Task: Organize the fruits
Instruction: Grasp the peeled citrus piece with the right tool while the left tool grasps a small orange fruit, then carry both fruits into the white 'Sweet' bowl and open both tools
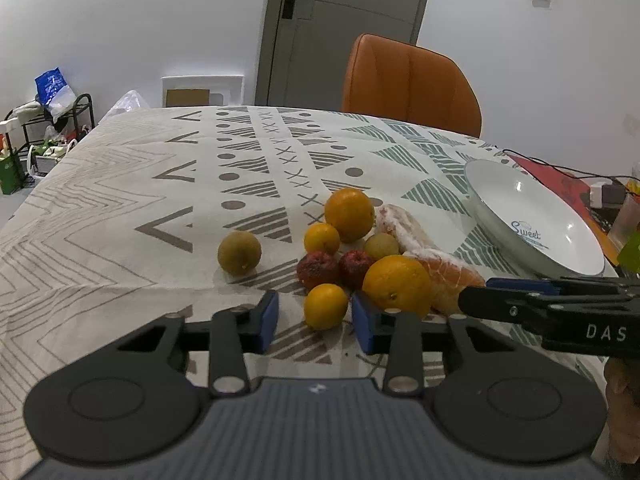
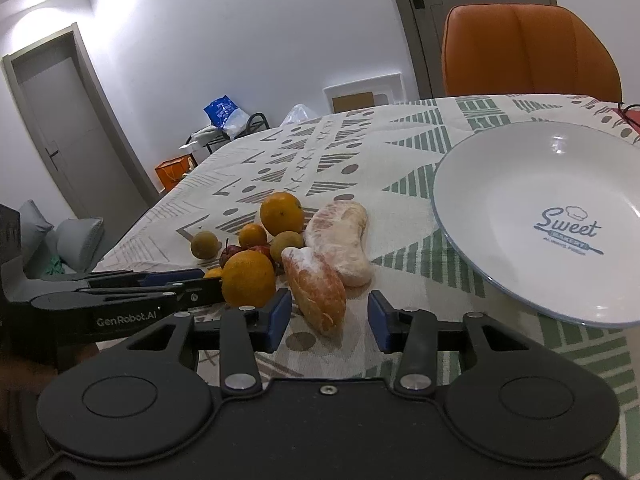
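Note:
A heap of fruit lies on the patterned tablecloth: two big oranges (image 1: 397,283) (image 1: 349,214), small oranges (image 1: 325,306), two red fruits (image 1: 317,269), brown-green round fruits (image 1: 239,252) and two peeled pomelo segments (image 2: 318,290) (image 2: 342,240). An empty white "Sweet" plate (image 2: 500,216) (image 1: 536,220) sits to their right. My left gripper (image 1: 316,320) is open, its blue pads either side of a small orange without touching it. My right gripper (image 2: 328,320) is open around the near end of the front pomelo segment; it reaches into the left wrist view from the right edge (image 1: 492,286).
An orange chair (image 1: 408,84) stands at the table's far edge. Red items and cables (image 1: 576,188) lie past the plate at the right. A shoe rack with bags (image 1: 52,120) stands on the floor to the left. Bare tablecloth (image 1: 120,208) stretches left of the fruit.

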Tool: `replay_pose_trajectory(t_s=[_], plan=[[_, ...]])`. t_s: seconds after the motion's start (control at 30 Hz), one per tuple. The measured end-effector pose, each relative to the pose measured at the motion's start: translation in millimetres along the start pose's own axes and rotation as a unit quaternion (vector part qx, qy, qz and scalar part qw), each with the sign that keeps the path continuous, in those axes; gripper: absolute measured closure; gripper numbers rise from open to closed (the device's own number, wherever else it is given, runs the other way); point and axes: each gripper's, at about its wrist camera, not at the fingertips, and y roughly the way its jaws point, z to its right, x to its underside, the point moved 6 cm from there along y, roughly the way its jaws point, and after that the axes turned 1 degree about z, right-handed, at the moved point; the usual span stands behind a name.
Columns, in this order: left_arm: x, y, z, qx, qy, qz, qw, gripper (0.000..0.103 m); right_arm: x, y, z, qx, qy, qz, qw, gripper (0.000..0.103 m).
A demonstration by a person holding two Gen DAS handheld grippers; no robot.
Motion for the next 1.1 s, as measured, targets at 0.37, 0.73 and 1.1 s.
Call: replay_pose_trajectory(t_s=[0.37,0.73,1.1], plan=[[-1,-12,-6,0.009,-0.005,0.004,0.9999,0.082,-3,11,-7,0.002,-0.012,-0.003,1.000,0.066],[-7,-24,-9,0.006,-0.009,0.020,0.9997,0.082,-1,-1,-12,-0.015,-0.001,0.008,1.000,0.084],[-11,-31,18,0.023,0.013,0.030,0.9992,0.082,-7,-30,0,-0.017,0.006,0.047,0.999,0.085]])
